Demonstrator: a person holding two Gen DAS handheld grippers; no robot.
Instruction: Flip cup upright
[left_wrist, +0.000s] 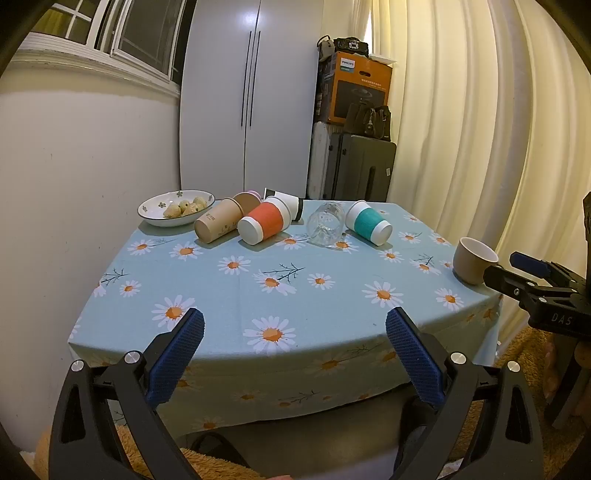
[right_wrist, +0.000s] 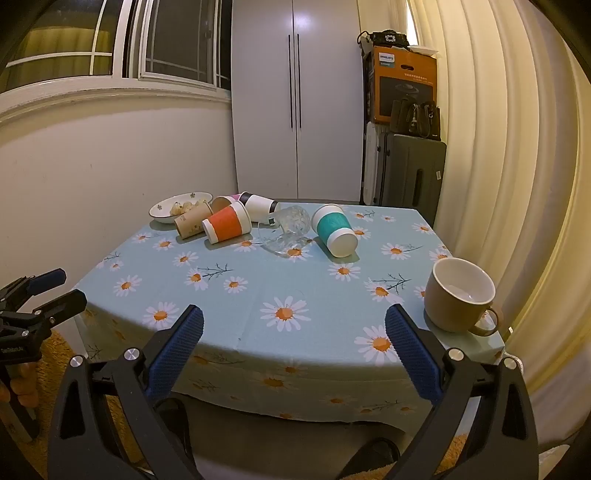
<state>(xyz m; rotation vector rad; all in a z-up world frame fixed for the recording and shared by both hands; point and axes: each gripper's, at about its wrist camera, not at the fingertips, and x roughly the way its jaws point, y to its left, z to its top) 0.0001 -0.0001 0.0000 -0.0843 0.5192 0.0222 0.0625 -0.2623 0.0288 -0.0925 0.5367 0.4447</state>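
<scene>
Hovering short of the counter (right_wrist: 258, 295), each hand-held gripper (left_wrist: 295, 347) (right_wrist: 293, 341) gapes empty, probably choosing among tipped cups like the teal cup (right_wrist: 334, 229).

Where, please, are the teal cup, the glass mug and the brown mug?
teal cup (right_wrist: 334, 229), right wrist view, on its teal sleeve.
glass mug (right_wrist: 291, 230), right wrist view, on its side wall.
brown mug (right_wrist: 448, 308), right wrist view, on its outer wall.

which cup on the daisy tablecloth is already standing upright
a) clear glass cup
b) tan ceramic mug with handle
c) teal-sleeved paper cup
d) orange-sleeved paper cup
b: the tan ceramic mug with handle stands with its white inside facing up at the table's right edge, while the sleeved paper cups and the glass lie on their sides.
</scene>
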